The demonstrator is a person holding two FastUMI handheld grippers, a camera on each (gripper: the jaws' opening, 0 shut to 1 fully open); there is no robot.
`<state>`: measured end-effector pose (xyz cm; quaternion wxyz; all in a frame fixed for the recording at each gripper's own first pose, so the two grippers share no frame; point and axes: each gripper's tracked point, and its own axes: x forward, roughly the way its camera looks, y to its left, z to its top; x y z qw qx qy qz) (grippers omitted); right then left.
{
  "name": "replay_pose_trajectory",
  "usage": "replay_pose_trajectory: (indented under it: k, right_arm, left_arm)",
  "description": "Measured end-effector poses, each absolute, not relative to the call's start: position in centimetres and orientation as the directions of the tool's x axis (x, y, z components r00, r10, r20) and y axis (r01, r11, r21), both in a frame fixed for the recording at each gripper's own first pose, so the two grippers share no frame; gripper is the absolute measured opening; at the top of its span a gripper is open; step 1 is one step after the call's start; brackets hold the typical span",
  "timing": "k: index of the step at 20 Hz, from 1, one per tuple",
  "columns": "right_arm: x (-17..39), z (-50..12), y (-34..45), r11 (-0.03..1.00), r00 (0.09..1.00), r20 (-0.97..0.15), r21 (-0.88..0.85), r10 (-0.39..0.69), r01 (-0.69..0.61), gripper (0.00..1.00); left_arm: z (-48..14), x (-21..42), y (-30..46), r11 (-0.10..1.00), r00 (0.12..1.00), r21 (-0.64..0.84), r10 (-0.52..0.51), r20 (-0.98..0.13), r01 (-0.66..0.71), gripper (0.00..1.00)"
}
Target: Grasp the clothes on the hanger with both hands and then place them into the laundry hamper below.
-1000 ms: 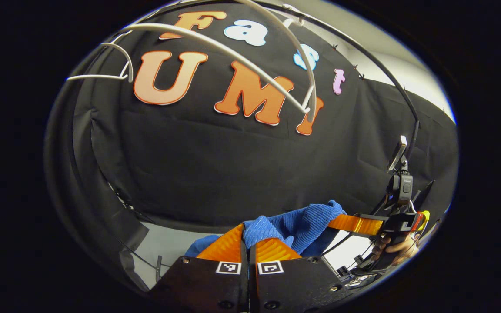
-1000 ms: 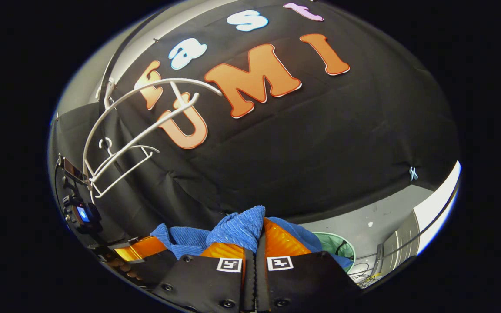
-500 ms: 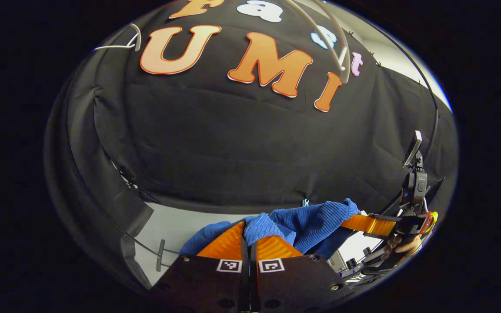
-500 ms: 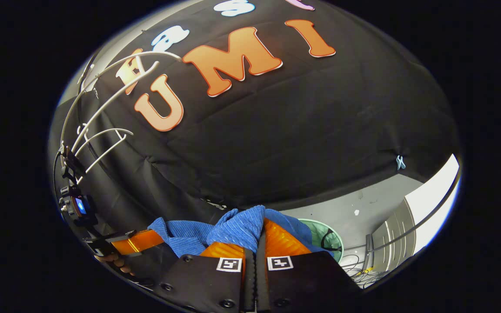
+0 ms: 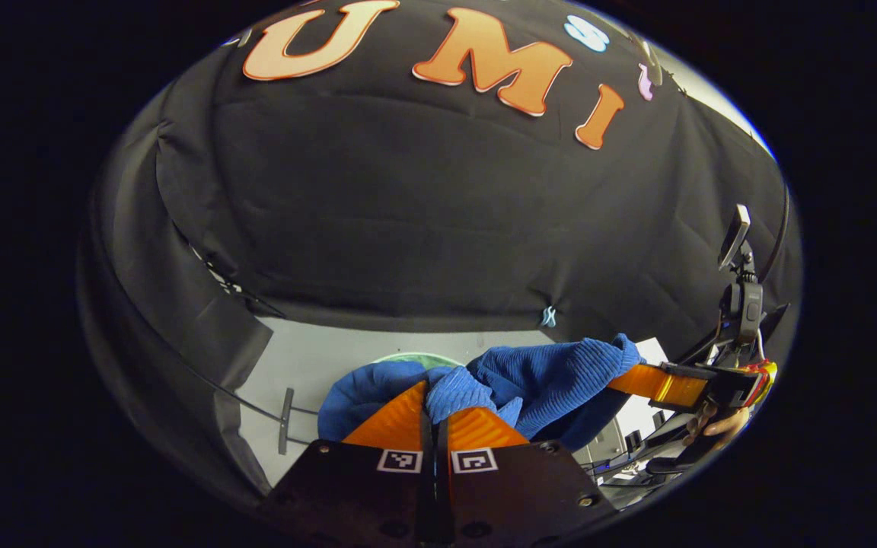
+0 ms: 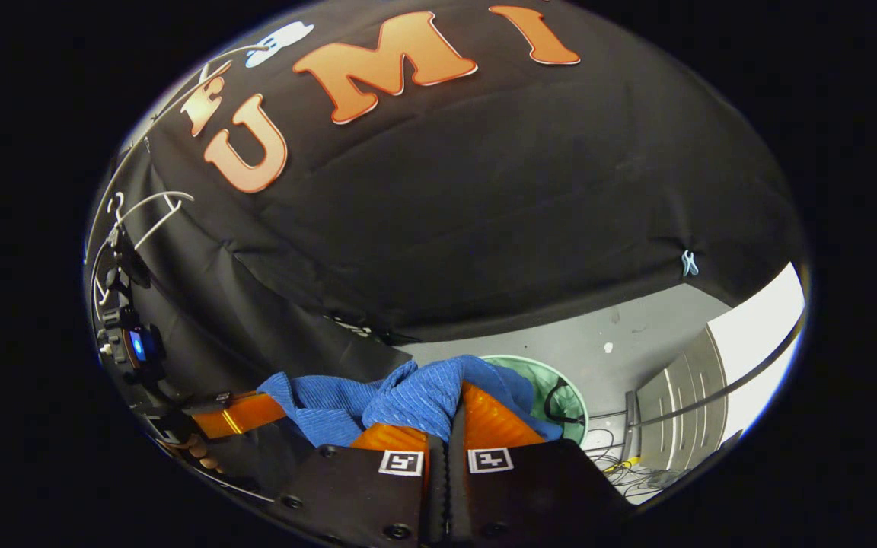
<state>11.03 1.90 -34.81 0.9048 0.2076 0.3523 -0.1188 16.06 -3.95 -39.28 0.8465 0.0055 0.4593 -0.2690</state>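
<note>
A blue ribbed garment (image 5: 545, 377) hangs stretched between both grippers. My left gripper (image 5: 433, 407) is shut on one bunched end of it. In the right gripper view, my right gripper (image 6: 450, 407) is shut on the other end of the blue garment (image 6: 416, 396). Each gripper also appears in the other's view, held by a hand: the right gripper (image 5: 636, 378) at the right edge, the left gripper (image 6: 256, 407) at the lower left. The green laundry hamper (image 6: 560, 388) stands on the floor below and beyond the cloth; its rim (image 5: 416, 357) peeks over the garment. The bare white hanger (image 6: 145, 213) hangs at the upper left.
The grey floor (image 6: 621, 335) runs along the foot of the black cloth wall. A white cabinet (image 6: 682, 403) stands at the right with cables (image 6: 621, 464) on the floor beside it. A small clip (image 5: 550, 316) pins the cloth wall.
Both grippers have come down with the garment in them. The hanger has slid up and out toward the top edge, and more floor and the hamper have come into sight.
</note>
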Motion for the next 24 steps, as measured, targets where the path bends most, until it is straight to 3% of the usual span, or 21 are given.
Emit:
replay_pose_trajectory:
  k: [11, 16, 23, 24]
  right_arm:
    - [9.3, -43.6, 0.2, 0.894, 0.565, -0.818, 0.174, -0.102, 0.413, 0.08]
    - [7.8, -46.2, 0.1, 0.893, 0.483, -0.867, 0.118, -0.12, 0.433, 0.09]
    - [6.2, -48.0, -0.4, 0.899, 0.419, -0.897, 0.058, -0.144, 0.435, 0.08]
    - [6.1, -48.3, -0.3, 0.896, 0.415, -0.9, 0.066, -0.137, 0.438, 0.16]
  left_arm:
    - [-47.2, 15.6, -3.4, 0.893, 0.308, -0.229, -0.359, -0.881, 0.388, 0.01]
    - [-50.8, 13.2, -1.5, 0.919, 0.227, -0.173, -0.264, -0.938, 0.354, 0.01]
    - [-51.9, 11.4, -0.3, 0.938, 0.186, -0.136, -0.203, -0.961, 0.319, 0.04]
    - [-51.7, 11.3, -0.4, 0.94, 0.184, -0.143, -0.208, -0.961, 0.311, 0.07]
